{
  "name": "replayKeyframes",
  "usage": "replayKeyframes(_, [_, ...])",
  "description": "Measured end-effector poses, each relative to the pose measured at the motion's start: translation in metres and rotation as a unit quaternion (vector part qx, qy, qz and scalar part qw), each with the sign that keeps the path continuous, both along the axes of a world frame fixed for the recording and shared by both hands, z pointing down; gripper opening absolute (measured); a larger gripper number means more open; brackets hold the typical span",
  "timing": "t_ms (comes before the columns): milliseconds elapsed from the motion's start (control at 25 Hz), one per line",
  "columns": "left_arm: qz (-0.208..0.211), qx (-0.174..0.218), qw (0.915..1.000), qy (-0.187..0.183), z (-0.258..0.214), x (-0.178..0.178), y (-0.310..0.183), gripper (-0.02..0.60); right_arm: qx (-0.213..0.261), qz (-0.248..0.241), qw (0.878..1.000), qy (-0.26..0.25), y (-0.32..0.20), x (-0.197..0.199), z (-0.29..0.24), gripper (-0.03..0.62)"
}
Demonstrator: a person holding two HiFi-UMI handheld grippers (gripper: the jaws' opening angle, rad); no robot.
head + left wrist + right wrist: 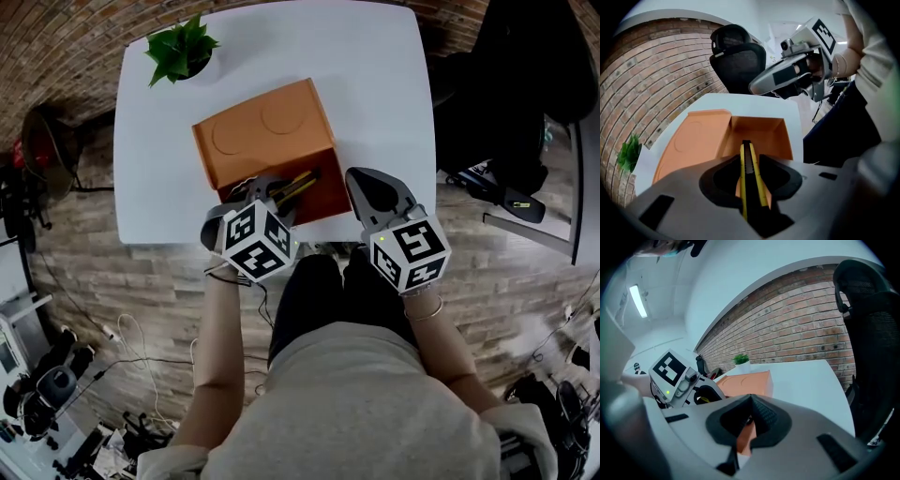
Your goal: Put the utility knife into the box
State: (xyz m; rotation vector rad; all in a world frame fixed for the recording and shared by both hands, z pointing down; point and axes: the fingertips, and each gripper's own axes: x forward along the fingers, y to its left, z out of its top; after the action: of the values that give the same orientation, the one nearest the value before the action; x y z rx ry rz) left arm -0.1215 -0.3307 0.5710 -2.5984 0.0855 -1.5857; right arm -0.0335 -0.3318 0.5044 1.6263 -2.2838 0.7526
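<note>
White table [375,75], orange box [262,131], brick wall [647,70]

Got the yellow utility knife [750,176] clamped in my left gripper [752,187], tip over the open orange box [759,133].

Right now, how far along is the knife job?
Done: the box lies open and the left gripper has the knife clamped. In hand: the knife points into the open box. Left: lower and release it. The right gripper is shut, empty.
</note>
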Motion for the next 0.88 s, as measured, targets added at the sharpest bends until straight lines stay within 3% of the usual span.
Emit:
replayKeyframes(360, [0.03, 0.005, 0.9972, -0.068, 0.022, -0.009, 0.006, 0.127, -0.004, 0.001, 1.0, 0.004, -0.001, 0.004, 0.001, -0.002])
replayKeyframes(680, [0.026, -0.002, 0.996, -0.085, 0.033, -0.009, 0.007, 0.127, -0.006, -0.002, 1.0, 0.006, -0.004, 0.005, 0.003, -0.002])
replayKeyframes(880, [0.001, 0.004, 0.9984, -0.056, 0.022, -0.002, -0.002, 0.126, 0.002, -0.013, 1.0, 0.004, -0.008, 0.0, -0.003, -0.002])
